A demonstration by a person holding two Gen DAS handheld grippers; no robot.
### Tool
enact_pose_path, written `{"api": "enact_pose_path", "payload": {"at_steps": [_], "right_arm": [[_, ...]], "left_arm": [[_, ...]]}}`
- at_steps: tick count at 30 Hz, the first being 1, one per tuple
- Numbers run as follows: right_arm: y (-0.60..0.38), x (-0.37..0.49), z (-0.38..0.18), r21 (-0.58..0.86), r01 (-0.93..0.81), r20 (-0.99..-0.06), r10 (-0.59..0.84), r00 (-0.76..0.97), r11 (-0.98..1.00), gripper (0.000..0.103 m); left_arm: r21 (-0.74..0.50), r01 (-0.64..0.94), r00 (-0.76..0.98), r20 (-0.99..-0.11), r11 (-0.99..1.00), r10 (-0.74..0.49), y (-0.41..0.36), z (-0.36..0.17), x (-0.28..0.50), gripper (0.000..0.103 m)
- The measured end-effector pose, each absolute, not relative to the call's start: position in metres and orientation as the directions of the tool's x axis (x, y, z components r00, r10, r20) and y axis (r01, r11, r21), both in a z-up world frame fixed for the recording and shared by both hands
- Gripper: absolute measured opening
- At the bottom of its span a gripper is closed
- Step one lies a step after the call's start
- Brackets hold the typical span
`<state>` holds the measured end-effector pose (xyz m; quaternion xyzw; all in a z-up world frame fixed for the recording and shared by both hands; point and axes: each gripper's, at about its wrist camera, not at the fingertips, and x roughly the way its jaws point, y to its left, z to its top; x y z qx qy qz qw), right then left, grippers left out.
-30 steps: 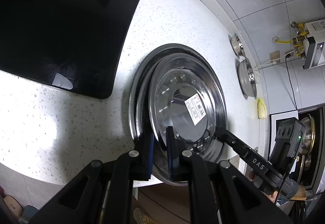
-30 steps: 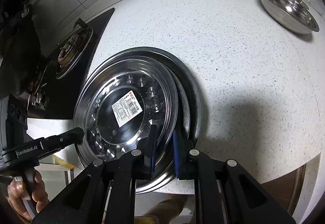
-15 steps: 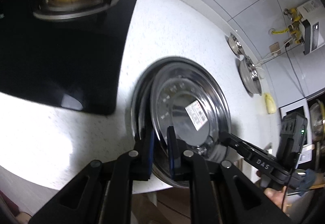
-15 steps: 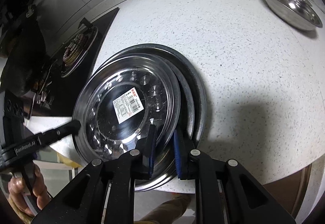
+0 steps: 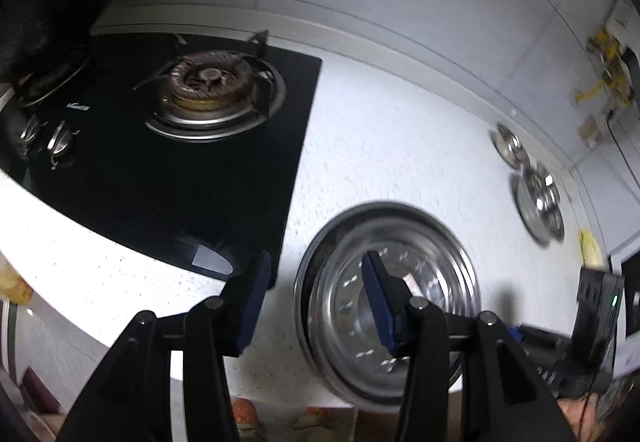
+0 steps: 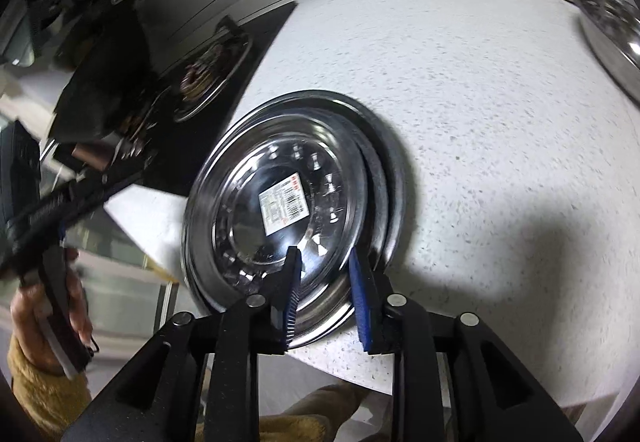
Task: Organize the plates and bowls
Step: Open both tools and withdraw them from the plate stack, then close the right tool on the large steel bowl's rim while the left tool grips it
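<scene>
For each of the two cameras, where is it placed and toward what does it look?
Left wrist: on the left gripper, looking down over black gas hob and stacked steel plates; open fingers show.
Right wrist: on the right gripper, above the plates; a hand shows.
Shared: plates, hob, speckled white counter.

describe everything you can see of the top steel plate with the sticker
The top steel plate is round, shiny stainless steel with a flat centre, a ring of pressed dimples and a raised rim. A white barcode sticker sits on its centre. It lies face up, off-centre on larger steel plates, overhanging the speckled countertop edge. The right hand-held gripper straddles its near rim.
</scene>
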<state>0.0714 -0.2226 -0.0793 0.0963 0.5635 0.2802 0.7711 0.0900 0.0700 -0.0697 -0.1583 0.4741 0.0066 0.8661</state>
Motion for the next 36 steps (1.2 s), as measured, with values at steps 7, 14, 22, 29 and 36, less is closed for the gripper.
{"api": "enact_pose_path", "payload": {"at_steps": [7, 14, 22, 29, 36], "right_arm": [[-0.235, 0.077, -0.075, 0.478, -0.36, -0.804, 0.564, 0.188, 0.801, 0.026], [-0.282, 0.091, -0.047, 0.441, -0.327, -0.799, 0.531, 0.282, 0.836, 0.036], [-0.457, 0.152, 0.018, 0.267, -0.058, -0.799, 0.254, 0.545, 0.962, 0.063], [-0.553, 0.221, -0.016, 0.26, 0.113, -0.864, 0.179, 0.471, 0.959, 0.063], [-0.544, 0.257, -0.037, 0.227, 0.055, -0.9, 0.188, 0.394, 0.972, 0.061]], "left_arm": [[-0.298, -0.18, 0.563, -0.813, 0.938, -0.15, 0.053, -0.064, 0.1, 0.046], [-0.402, -0.094, 0.531, -0.794, 0.911, -0.296, 0.004, -0.059, 0.134, 0.046], [-0.58, 0.088, 0.324, -0.752, 0.81, -0.574, -0.161, -0.082, 0.234, 0.053], [-0.581, 0.085, 0.231, -0.779, 0.809, -0.583, -0.263, -0.124, 0.31, 0.053], [-0.546, 0.074, 0.229, -0.805, 0.835, -0.547, -0.293, -0.136, 0.344, 0.053]]}}
